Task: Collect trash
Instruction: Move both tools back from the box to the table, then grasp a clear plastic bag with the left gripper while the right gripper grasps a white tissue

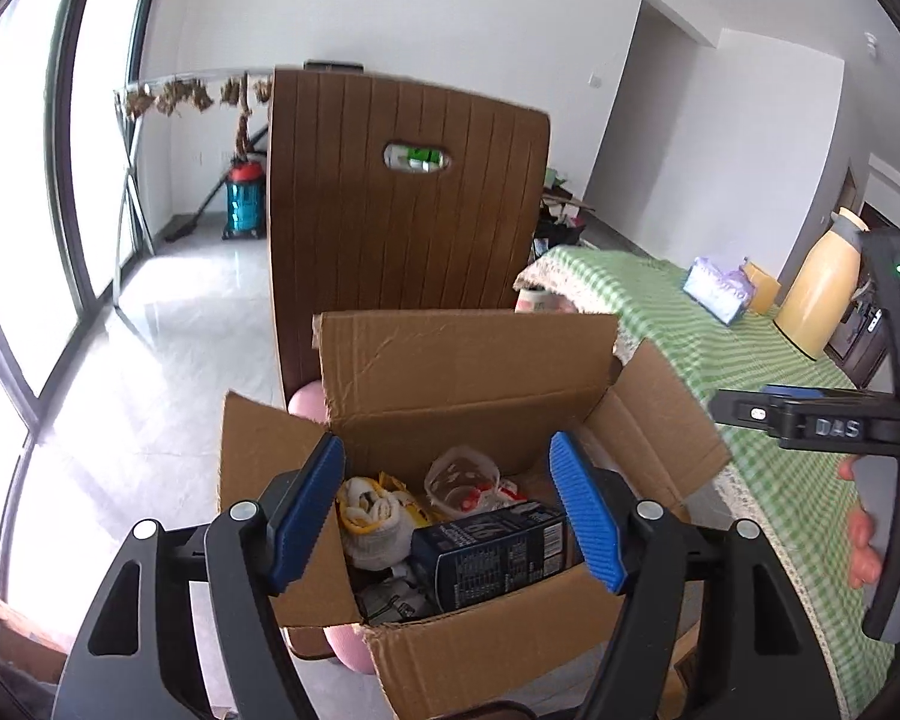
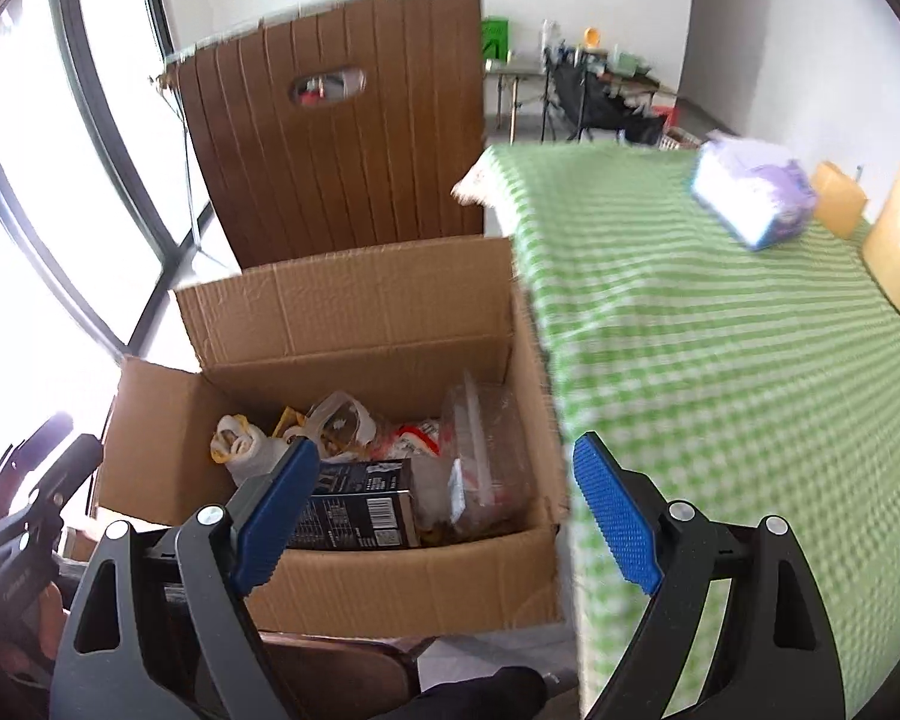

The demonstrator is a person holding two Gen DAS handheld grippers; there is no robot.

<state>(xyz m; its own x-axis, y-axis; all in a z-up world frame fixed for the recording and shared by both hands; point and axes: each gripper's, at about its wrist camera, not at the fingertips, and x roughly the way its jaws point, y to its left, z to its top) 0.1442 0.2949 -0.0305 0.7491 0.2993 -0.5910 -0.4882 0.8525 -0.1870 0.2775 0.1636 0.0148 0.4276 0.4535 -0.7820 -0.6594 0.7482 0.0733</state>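
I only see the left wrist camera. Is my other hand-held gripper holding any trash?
Observer: No. In the right wrist view, the right hand-held gripper is open, with nothing between its blue pads.
Operator: Is anything hiding in the cardboard box, on the side by the table?
Observer: Yes. A clear plastic container leans against the box wall nearest the table.
Operator: What's behind the brown chair?
Observer: A folding table crowded with things, far back by the wall.
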